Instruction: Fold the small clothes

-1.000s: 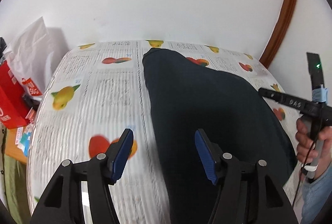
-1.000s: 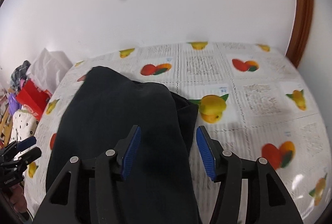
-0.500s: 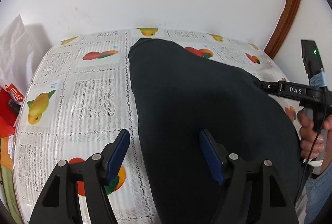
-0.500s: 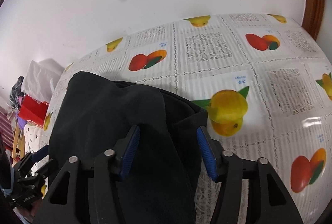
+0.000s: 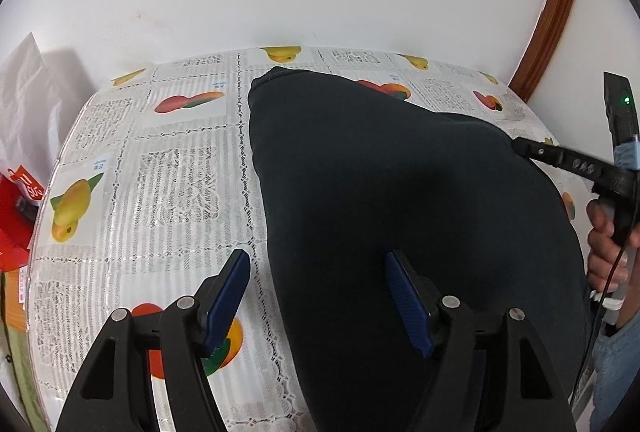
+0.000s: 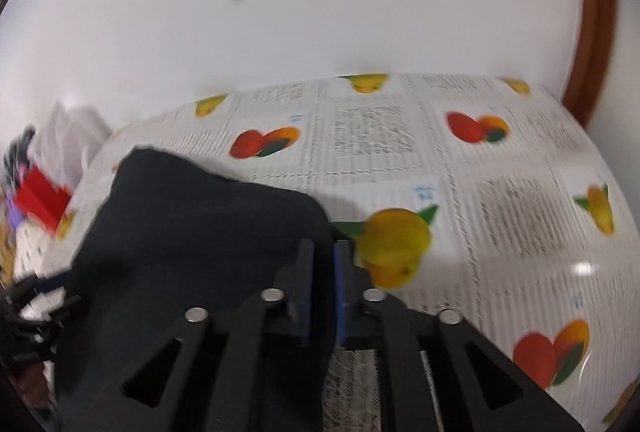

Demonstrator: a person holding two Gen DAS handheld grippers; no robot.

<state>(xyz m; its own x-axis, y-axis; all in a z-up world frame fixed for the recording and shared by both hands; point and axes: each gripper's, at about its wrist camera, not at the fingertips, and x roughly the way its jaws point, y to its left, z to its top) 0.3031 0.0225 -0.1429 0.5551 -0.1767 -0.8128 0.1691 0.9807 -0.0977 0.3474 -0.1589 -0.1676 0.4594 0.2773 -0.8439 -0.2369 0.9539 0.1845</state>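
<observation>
A dark navy garment [image 5: 380, 172] lies spread on the fruit-print tablecloth [image 5: 172, 172]. My left gripper [image 5: 316, 260] is open and straddles the garment's left edge, one blue pad over the tablecloth and the other over the cloth. In the right wrist view my right gripper [image 6: 324, 248] has its jaws nearly together on the garment's [image 6: 192, 232] right edge, with dark cloth pinched between the pads; the jaws are opening slightly. That view is motion-blurred. The right gripper [image 5: 520, 148] also shows at the garment's far right side, held by a hand [image 5: 604, 244].
The table stands against a white wall. A wooden door frame [image 5: 552, 12] rises at the back right. A white paper bag [image 5: 24, 104] and a red bag [image 5: 16, 200] sit beyond the table's left edge. Bare tablecloth [image 6: 480, 172] lies right of the garment.
My right gripper's jaws went from wide apart over the garment's right edge to nearly together on it. My left gripper moved forward and down, then stayed still and open.
</observation>
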